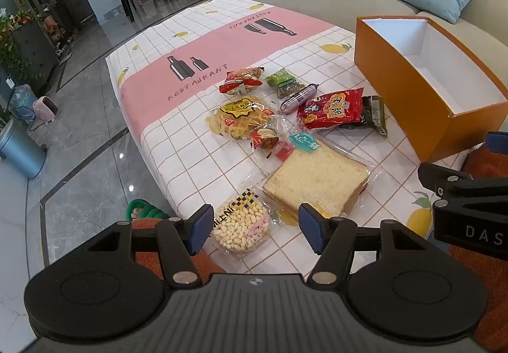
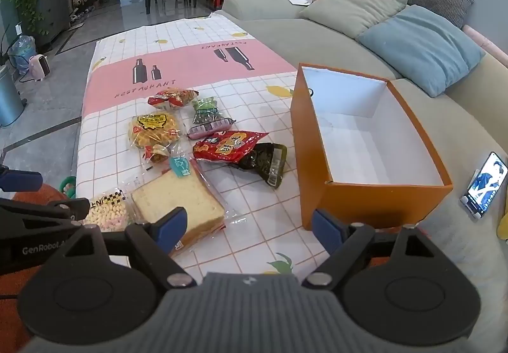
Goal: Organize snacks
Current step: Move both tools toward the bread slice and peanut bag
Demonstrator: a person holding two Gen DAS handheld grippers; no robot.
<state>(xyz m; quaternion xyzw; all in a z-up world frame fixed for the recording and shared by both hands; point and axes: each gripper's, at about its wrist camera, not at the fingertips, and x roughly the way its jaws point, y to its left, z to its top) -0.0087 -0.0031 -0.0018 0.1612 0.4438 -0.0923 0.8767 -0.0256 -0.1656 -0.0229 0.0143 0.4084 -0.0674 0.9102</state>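
1. The left gripper (image 1: 255, 230) sits at the bottom centre of the left wrist view, its blue pads spread wide with nothing between them; it hangs above the near edge of the tablecloth (image 1: 190, 73)
2. Just beyond its pads lie a round bag of pale puffed snacks (image 1: 242, 224) and, to the right of that, a wrapped sandwich bread pack (image 1: 317, 181)
3. The right gripper (image 2: 249, 230) fills the bottom of the right wrist view, jaws likewise apart and empty, with the bread pack beside its left pad
4. An orange box (image 2: 374, 203) with a white inside stands open at the right of the right wrist view, with no snack in it
5. In the middle of the frame are the other snacks: a red packet (image 2: 227, 146) touching a dark green packet (image 2: 270, 162), a pink sausage (image 2: 209, 127), a green bean bag (image 2: 206, 110), a yellow noodle-snack bag (image 2: 154, 129) and a red-and-yellow bag (image 2: 173, 97) furthest up
6. A phone (image 2: 485, 184) leans on the sofa (image 2: 285, 32) at the right edge
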